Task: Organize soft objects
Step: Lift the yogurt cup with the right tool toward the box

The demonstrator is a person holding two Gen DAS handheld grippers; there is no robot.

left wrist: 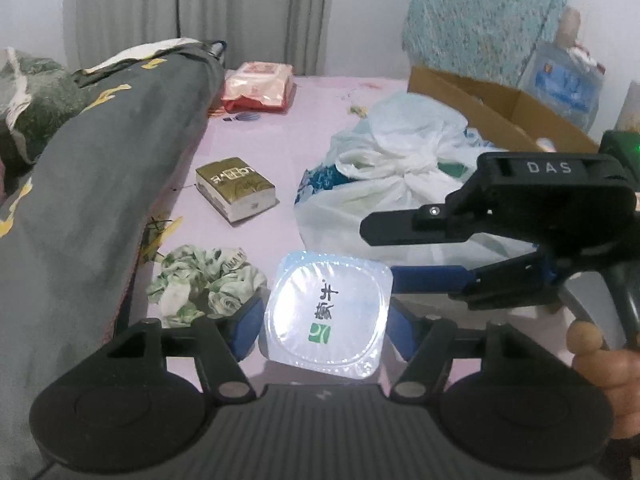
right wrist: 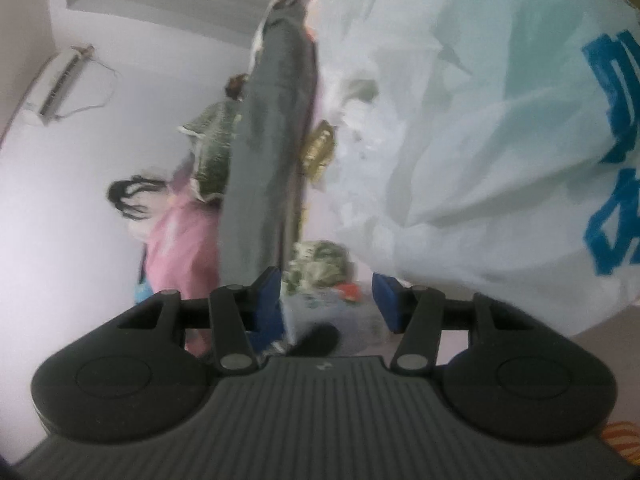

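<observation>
My left gripper (left wrist: 324, 330) is shut on a white square sealed pack (left wrist: 328, 304), with a blue pad against each side of it, above the pink sheet (left wrist: 320, 120). Beside it lie a green floral scrunchie (left wrist: 204, 284), a gold tissue pack (left wrist: 236, 190) and, farther back, a pink wipes pack (left wrist: 258, 86). A white plastic bag with blue print (left wrist: 392, 168) lies to the right. My right gripper (left wrist: 380, 254) is rolled on its side in front of the bag. In its own view the right gripper (right wrist: 326, 298) is open with nothing between the pads, and the bag (right wrist: 480, 120) fills the right side.
A rolled grey quilt (left wrist: 100, 160) runs along the left of the bed. An open cardboard box (left wrist: 500, 108) stands at the back right, behind the bag. A hand (left wrist: 600, 356) holds the right gripper's handle. Curtains hang behind the bed.
</observation>
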